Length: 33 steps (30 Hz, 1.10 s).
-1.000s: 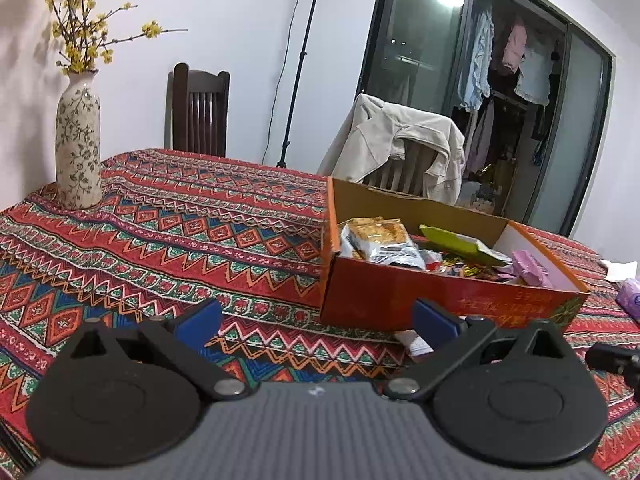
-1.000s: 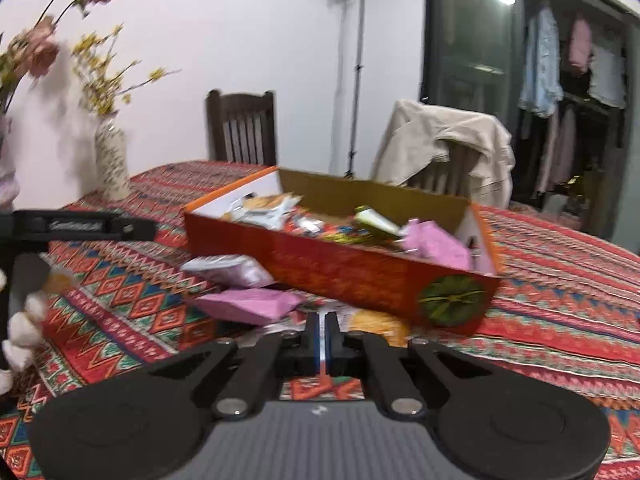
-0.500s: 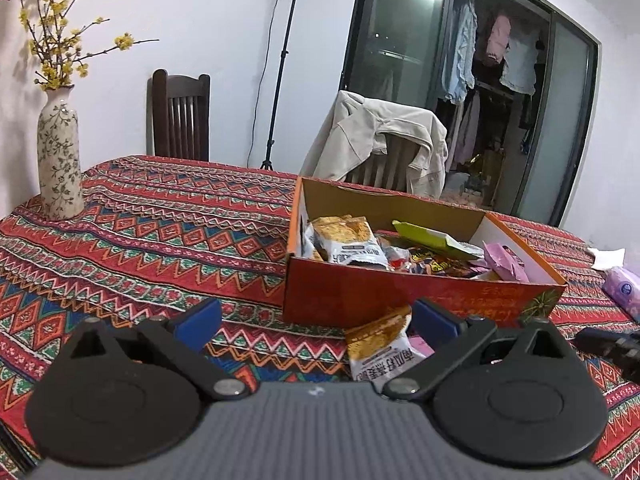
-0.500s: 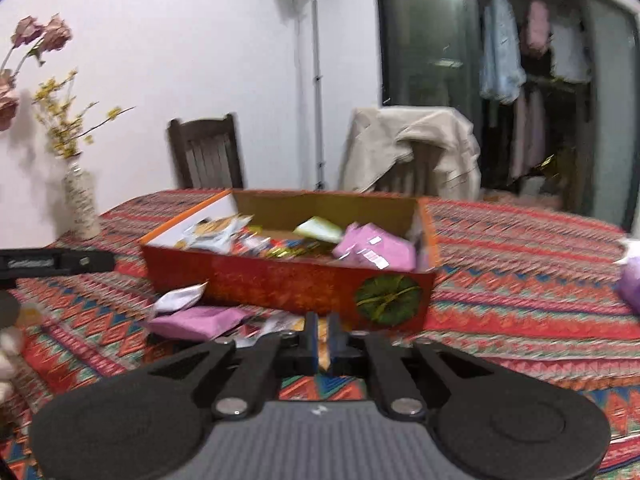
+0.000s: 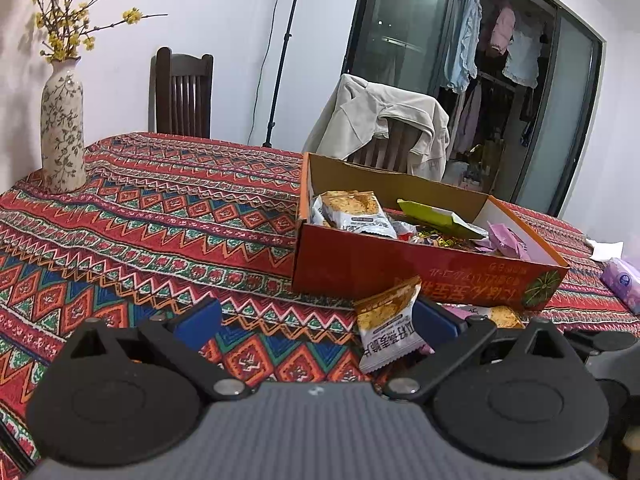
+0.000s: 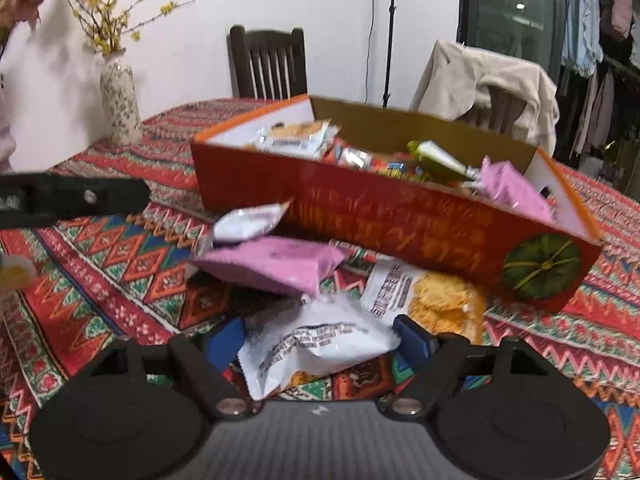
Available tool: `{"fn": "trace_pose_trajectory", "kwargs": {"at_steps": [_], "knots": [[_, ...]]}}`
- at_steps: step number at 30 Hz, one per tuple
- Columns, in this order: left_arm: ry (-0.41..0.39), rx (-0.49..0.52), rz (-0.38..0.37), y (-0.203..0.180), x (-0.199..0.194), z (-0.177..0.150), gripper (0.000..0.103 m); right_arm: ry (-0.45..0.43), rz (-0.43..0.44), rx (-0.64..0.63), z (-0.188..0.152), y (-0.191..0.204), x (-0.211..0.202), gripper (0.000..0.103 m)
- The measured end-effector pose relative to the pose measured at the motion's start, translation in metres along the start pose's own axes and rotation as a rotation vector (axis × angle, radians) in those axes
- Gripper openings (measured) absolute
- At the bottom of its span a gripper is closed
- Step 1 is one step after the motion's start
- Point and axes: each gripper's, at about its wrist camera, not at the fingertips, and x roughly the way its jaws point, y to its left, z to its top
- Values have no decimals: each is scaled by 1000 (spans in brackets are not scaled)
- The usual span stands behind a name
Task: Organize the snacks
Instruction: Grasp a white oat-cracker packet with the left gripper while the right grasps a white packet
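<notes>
An orange-red cardboard box holds several snack packets on the patterned tablecloth. In front of it lie a pink packet, a white packet and an orange cracker packet. My right gripper is low over this pile and its jaws are opening. A crumpled white packet lies between its blue pads, which do not press on it. My left gripper stands open. A cracker packet leans by its right pad, ungripped.
A flowered vase with yellow twigs stands at the table's far left. Behind the table are a dark wooden chair and a chair with a beige jacket. A purple tissue pack lies at the right.
The right gripper went from shut to wide apart and dropped closer to the loose packets. A cracker packet came into the left wrist view between the left gripper's fingers.
</notes>
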Motion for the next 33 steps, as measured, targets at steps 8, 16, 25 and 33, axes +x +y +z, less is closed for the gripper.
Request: {"fn": "trace_pose_trajectory", "kwargs": {"at_steps": [8, 16, 25, 33], "knots": [[9, -8, -4, 0, 3, 0, 103, -18, 59, 7, -6, -2, -14, 42], [7, 1, 3, -5, 3, 3, 103, -98, 6, 45, -11, -21, -43, 41], [27, 42, -1, -27, 12, 9, 103, -197, -127, 185, -15, -75, -65, 41], [84, 101, 10, -50, 34, 7, 103, -244, -107, 245, -28, -91, -65, 41]]}}
